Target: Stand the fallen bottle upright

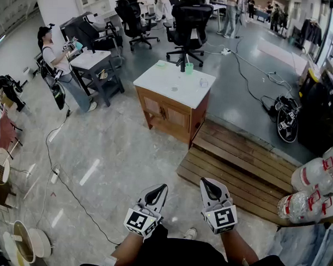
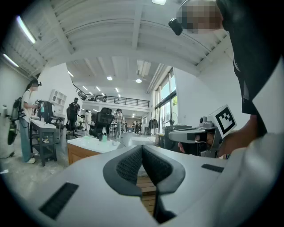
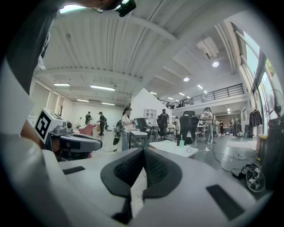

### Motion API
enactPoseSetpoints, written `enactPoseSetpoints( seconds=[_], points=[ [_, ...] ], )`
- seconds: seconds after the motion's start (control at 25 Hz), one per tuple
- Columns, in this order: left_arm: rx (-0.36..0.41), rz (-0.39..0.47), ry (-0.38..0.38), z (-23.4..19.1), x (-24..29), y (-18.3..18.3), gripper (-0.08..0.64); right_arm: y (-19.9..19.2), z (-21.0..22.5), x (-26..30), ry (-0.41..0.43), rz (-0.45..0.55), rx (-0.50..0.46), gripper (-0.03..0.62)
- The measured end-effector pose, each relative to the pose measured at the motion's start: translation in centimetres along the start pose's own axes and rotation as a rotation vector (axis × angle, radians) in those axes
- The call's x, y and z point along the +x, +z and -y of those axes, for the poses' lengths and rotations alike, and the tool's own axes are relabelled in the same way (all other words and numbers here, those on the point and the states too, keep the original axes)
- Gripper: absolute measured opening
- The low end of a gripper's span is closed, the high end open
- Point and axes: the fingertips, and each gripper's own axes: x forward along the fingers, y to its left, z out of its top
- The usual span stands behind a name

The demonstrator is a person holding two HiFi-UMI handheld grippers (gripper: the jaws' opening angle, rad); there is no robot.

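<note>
The left gripper point(image 1: 158, 190) and the right gripper point(image 1: 208, 186) are held side by side, low in front of the person. Each has its jaws pressed fully together with nothing between them. Well apart from both, across the grey floor, stands a white-topped wooden worktop point(image 1: 173, 83). A small clear bottle point(image 1: 203, 82) rests near its right edge, near a green plastic cup point(image 1: 189, 68). It is too small to tell whether it lies flat.

A cup point(image 1: 189, 68) stands on the surface point(image 1: 157, 80), a chair point(image 1: 191, 21) behind it, a platform point(image 1: 236, 162) before it to the right, bottles point(image 1: 312, 189) at the platform's right end, and left tongs point(image 1: 160, 189) beside right tongs point(image 1: 207, 185) nearest.
</note>
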Motion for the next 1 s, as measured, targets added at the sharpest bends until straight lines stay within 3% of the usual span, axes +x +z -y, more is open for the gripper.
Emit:
enactPoseSetpoints(
  seconds=[0.16,0.44,0.76,0.84,1.0],
  points=[
    [0.021,0.003,0.013,0.7,1.1,0.4,0.017,0.6,1.0,-0.1,-0.004,0.023,-0.002,0.011],
    [0.014,-0.004,0.004,-0.2,-2.0,1.3,0.017,1.8,-2.0,-0.4,0.002,0.033,-0.009,0.011],
    [0.012,-0.034,-0.026,-6.4,-3.7,1.3,0.017,4.6,-5.8,4.7,0.02,0.117,0.023,0.015],
    [0.018,-0.029,-0.03,-8.6,-3.9,1.7,0.017,5.1,-6.7,6.8,0.013,0.122,0.028,0.049],
    [0.028,-0.022,-0.036,-13.2,-4.9,2.5,0.017,5.8,-8.7,10.9,-0.001,0.123,0.023,0.199]
  ],
)
